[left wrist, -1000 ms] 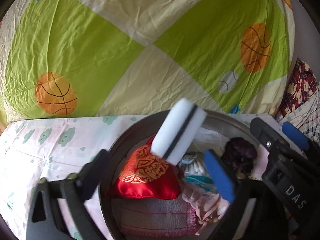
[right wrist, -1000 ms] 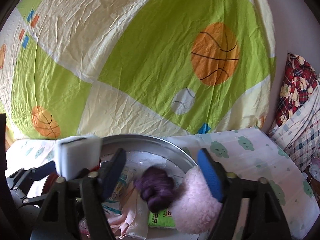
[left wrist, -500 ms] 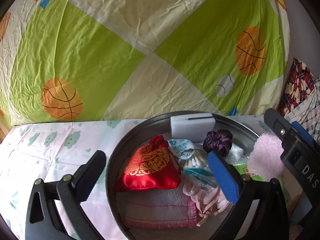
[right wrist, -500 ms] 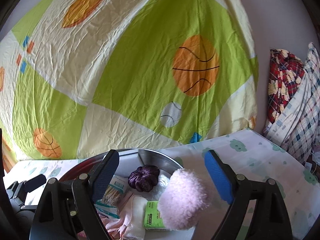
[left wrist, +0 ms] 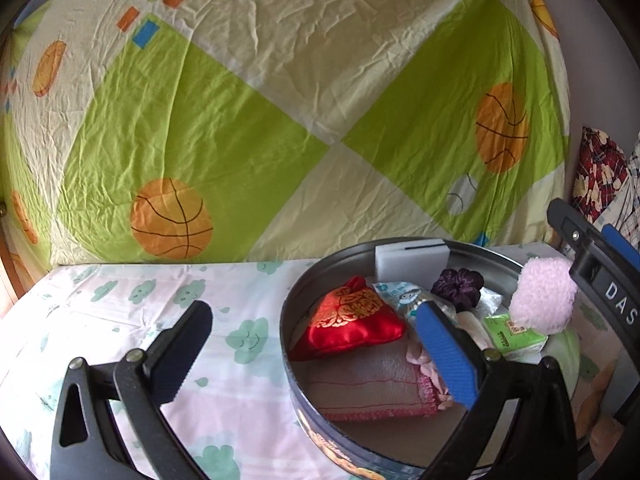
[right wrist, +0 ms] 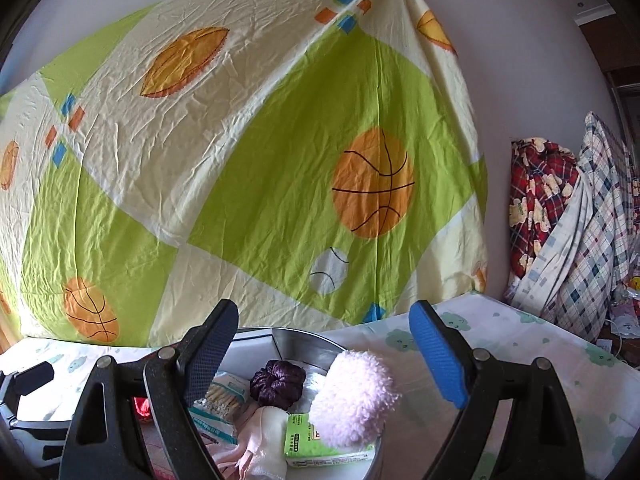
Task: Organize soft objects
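**Puff at tin's right rim**

Both grippers, left (left wrist: 312,350) and right (right wrist: 320,354), stand with jaws apart, holding nothing. The puff (right wrist: 354,398) rests on the packet (right wrist: 316,442) at the tin's (left wrist: 288,344) right rim. Probably light and compressible: pinch across its middle. The sponge (left wrist: 410,262) leans on the far rim.

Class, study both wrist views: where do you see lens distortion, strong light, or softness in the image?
Left wrist view: fisheye bends the hanging sheet into a dome, corners go black, sunlight brightens the red pouch. Right wrist view: same bulging, the wall edge curves, the pink pompom looks bright and washed out, and the near fingers look slightly soft.
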The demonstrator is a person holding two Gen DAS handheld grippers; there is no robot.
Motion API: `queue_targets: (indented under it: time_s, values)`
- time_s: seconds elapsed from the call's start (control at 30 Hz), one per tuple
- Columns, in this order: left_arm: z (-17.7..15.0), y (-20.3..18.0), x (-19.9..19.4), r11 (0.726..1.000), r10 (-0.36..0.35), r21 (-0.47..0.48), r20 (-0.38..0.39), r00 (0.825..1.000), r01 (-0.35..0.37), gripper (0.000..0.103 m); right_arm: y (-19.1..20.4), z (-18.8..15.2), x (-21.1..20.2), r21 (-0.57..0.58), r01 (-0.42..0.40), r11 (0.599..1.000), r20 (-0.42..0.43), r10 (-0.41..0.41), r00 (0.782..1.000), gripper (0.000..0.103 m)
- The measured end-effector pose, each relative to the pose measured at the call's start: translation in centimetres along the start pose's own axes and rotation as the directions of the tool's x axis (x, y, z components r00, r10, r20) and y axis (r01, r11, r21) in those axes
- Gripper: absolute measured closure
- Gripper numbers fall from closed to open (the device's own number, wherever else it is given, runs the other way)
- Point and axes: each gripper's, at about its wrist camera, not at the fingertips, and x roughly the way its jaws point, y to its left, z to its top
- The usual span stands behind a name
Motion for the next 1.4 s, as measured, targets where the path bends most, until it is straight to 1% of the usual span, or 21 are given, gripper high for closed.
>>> queue_targets:
  time_s: [0.1,0.2,0.3,0.4,0.5,0.53,0.67,0.73,0.9,0.97,1.13,1.27,1.4]
  values:
    - [-0.2,-0.5,-0.5,0.999,0.019,0.034,0.049,0.999,-0.021,0.0,0.5,-0.4,-0.5,-0.003,0.008,1.0,0.002,-0.008,1.0,0.014]
    - [-0.6,-0.7,-0.8,0.999,0.021,0.042,0.072,0.997,-0.024,0.0,1.3,-0.9,-1.0,-0.055,0.039,0.998,0.018,-0.038,0.999,0.014]
    - [-0.7,-0.7,-0.9,0.999,0.014,0.044,0.07,0.997,-0.017,0.0,1.7,-1.0,-1.5,-0.078,0.052,0.996,0.021,-0.05,0.999,0.014]
    - [-0.7,-0.5,-1.2,0.999,0.017,0.03,0.068,0.998,-0.019,0.0,1.6,-1.0,-2.6,-0.07,0.069,0.995,0.069,-0.064,0.996,0.014]
    - [-0.9,-0.2,-1.3,1.0,0.01,0.016,0.058,0.998,-0.011,0.0,1.4,-1.0,-3.5,-0.058,0.085,0.995,0.095,-0.079,0.992,0.013]
    - [-0.9,0.0,-1.4,1.0,0.01,0.011,0.056,0.998,-0.011,0.0,1.4,-1.0,-3.7,-0.057,0.086,0.995,0.094,-0.08,0.992,0.013]
    - [-1.2,0.4,-1.9,1.0,0.004,0.011,0.056,0.998,-0.005,0.0,1.5,-1.2,-3.7,-0.059,0.065,0.996,0.03,-0.064,0.998,0.013]
    - [-1.3,0.4,-2.2,1.0,0.006,0.017,0.061,0.998,-0.007,0.0,1.7,-1.3,-4.0,-0.063,0.061,0.996,0.025,-0.06,0.998,0.013]
    - [-1.5,0.8,-2.8,1.0,0.006,0.021,0.07,0.998,-0.007,0.0,2.3,-1.6,-5.4,-0.079,0.055,0.995,0.059,-0.05,0.997,0.012]
    - [-1.6,1.2,-3.0,1.0,0.008,0.011,0.067,0.998,-0.008,0.0,2.6,-1.6,-5.8,-0.09,0.053,0.995,0.063,-0.047,0.997,0.012]
    - [-1.8,2.2,-3.4,1.0,0.01,-0.02,0.061,0.998,-0.008,0.0,3.0,-1.6,-7.0,-0.108,0.057,0.992,0.117,-0.044,0.992,0.011]
    - [-2.1,2.7,-3.8,1.0,0.012,-0.024,0.062,0.998,-0.011,0.0,3.1,-1.5,-7.6,-0.112,0.06,0.992,0.139,-0.044,0.989,0.01]
    - [-2.1,3.0,-4.1,0.999,0.019,-0.031,0.066,0.998,-0.017,0.0,3.1,-1.5,-7.7,-0.112,0.059,0.992,0.14,-0.043,0.989,0.009]
